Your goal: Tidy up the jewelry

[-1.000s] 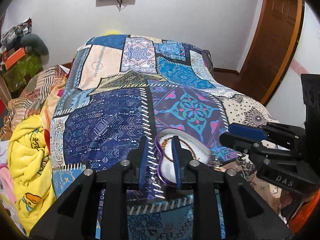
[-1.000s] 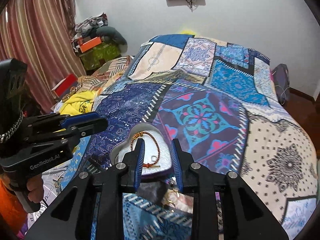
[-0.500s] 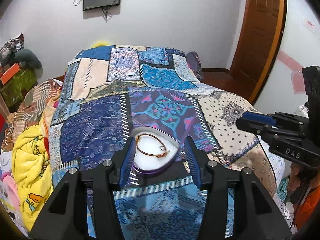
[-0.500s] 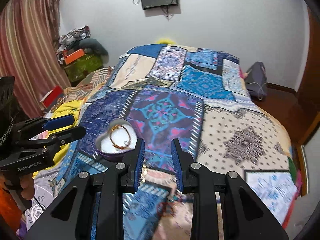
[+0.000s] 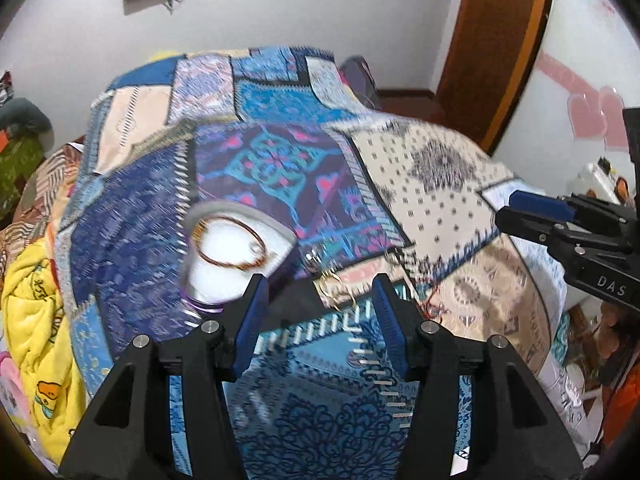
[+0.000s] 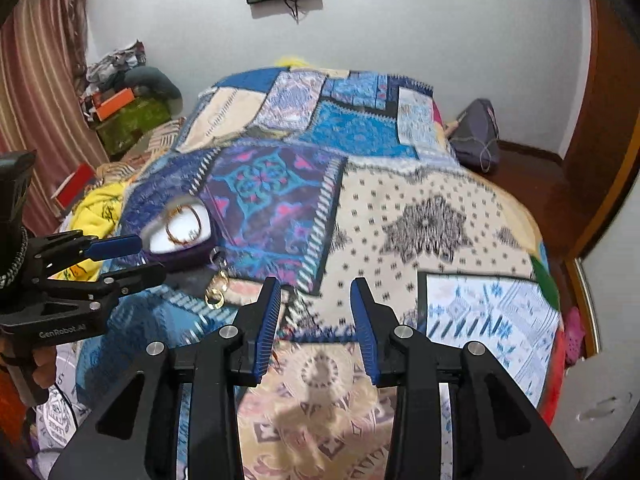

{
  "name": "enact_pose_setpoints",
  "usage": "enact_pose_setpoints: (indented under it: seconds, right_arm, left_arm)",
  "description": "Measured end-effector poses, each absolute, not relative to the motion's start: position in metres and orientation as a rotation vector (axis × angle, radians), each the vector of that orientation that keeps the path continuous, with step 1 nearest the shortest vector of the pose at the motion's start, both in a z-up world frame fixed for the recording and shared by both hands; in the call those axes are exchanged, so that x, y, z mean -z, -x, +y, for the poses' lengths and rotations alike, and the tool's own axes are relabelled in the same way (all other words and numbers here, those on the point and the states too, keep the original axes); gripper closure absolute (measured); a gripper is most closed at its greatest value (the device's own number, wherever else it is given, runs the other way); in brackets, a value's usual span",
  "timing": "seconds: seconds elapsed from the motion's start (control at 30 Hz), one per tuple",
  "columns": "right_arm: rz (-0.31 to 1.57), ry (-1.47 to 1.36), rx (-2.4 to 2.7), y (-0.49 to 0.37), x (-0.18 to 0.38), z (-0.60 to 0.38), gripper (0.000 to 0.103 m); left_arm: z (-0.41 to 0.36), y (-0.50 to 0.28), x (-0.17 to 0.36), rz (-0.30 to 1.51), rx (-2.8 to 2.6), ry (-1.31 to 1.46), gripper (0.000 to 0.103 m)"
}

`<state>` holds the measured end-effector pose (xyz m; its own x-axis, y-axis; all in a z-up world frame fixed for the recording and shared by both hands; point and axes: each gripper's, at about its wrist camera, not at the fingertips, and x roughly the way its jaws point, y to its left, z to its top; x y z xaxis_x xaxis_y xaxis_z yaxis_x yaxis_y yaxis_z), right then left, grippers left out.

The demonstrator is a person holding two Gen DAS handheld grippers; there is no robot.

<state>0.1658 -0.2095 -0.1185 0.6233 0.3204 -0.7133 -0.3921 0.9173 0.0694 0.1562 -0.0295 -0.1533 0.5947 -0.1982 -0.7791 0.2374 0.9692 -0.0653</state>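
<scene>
Gold earrings (image 5: 334,286) loose on the bed (image 5: 440,184), just right of the purple heart box (image 5: 236,248) already holding a bracelet (image 5: 230,242). Lying directly ahead of the left gripper (image 5: 316,320), between its wide, empty fingers; well left of the right gripper (image 6: 314,320), also open and empty. Left nearer, probably the one to pick.

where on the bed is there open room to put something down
The cream dotted patch right of the purple box lies bare, as does the far blue end. It is crowded beside the box, where the gold earrings lie near the left gripper.
</scene>
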Motion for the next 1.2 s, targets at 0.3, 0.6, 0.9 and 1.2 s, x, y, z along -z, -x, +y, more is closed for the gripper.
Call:
enact_pose_setpoints:
  seconds: [0.3,0.6,0.9,1.2]
  right_arm:
    - [0.931,0.101,-0.463,-0.16,0.161,-0.203,0.07]
    - [1.006,0.134,-0.541,-0.158,0.19,-0.18,0.07]
    - [1.008,0.025,-0.545,-0.171,0.188,-0.196,0.07]
    - [0.992,0.111,-0.567,-0.166,0.199,-0.173,0.083]
  left_arm:
    - [-0.043,-0.165,0.186,0.977,0.285,-0.079,0.05]
    - [-0.037,-0.17,0.202,1.009,0.292,-0.061,0.055]
    - [-0.037,-0.175,0.21,1.02,0.325,-0.046,0.069]
    - [-0.043,-0.182,0.213,1.017,0.337,-0.051,0.07]
